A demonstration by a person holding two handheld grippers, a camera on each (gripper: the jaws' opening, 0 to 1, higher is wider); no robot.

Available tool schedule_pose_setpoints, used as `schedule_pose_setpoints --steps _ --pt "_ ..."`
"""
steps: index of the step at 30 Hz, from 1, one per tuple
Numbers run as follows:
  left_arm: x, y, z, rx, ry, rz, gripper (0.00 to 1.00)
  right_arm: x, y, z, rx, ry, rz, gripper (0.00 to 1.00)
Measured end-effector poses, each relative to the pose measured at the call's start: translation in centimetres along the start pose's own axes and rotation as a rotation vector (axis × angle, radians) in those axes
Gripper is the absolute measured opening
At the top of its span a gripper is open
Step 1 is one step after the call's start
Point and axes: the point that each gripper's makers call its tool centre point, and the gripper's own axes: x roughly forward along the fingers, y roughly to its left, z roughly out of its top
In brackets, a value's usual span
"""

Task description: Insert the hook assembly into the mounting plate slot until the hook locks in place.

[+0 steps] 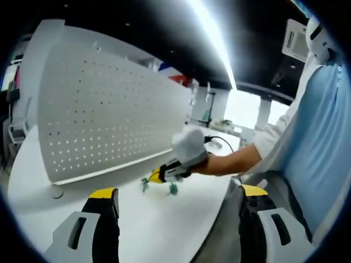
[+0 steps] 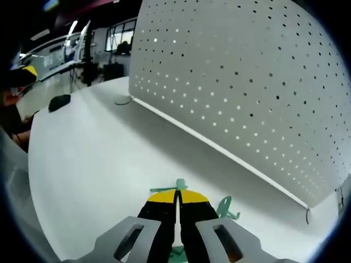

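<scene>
The white perforated mounting plate [image 1: 109,109] stands upright on the white table [image 1: 159,230]; in the right gripper view the mounting plate [image 2: 247,82] rises close ahead on the right. My right gripper [image 2: 176,193] is low over the table with its yellow-tipped jaws pressed together on a green hook assembly [image 2: 180,185], whose parts stick out above and below the jaws. A second green hook [image 2: 225,208] lies just to its right. In the left gripper view, the right gripper [image 1: 164,174] is held by a gloved hand in front of the plate. My left gripper [image 1: 178,194] hangs back, open and holding nothing.
A round foot [image 2: 125,100] holds up the plate's far end. A small black object [image 2: 59,102] lies on the table [image 2: 88,164] beyond it. The person in a light blue top [image 1: 318,153] stands at the table's edge on the right.
</scene>
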Motion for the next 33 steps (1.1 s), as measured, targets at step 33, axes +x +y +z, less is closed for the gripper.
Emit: schedule_pose_setpoints --steps 33 --pt "0.7 0.0 0.1 0.003 0.002 -0.019 0.91 -0.5 -1.4 0.0 0.002 0.027 0.002 0.0"
